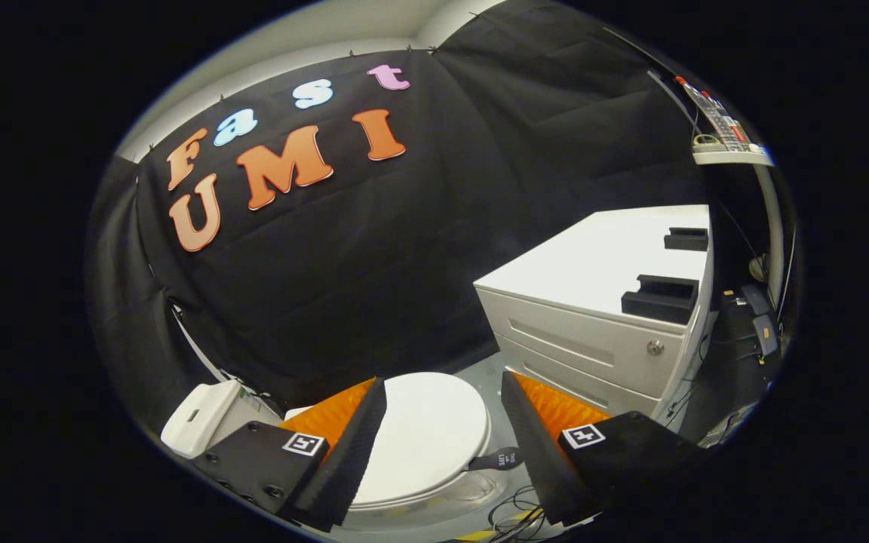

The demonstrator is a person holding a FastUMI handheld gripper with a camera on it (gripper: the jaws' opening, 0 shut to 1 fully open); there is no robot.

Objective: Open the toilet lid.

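Black cloth [419, 249] drapes the booth wall behind everything, with a pale wall strip above it. Gripper view, item by item: white toilet [419, 452] on a grey floor [491, 377], set low beyond and between the fingers; its lid [427, 434] lies flat and closed over the seat, oval, glossy. White cistern [201, 418] stands beside the bowl, past the left finger, close against the cloth. Dark strap tab [498, 458] sticks out at the lid's rim, just beside the right finger; whether it touches the finger cannot be told. Hand-held gripper [442, 445]: fingers spread wide apart, nothing between them but the view down onto the lid, holding nothing, raised above the toilet and not in contact with it. White drawer cabinet [593, 317] stands beyond the right finger, with a round lock on its front; two black blocks [661, 296] rest on its top. Loose cables [514, 516] lie on the floor below the toilet's front edge. White shelf [729, 154] with small items sits high near the cabinet's far side.
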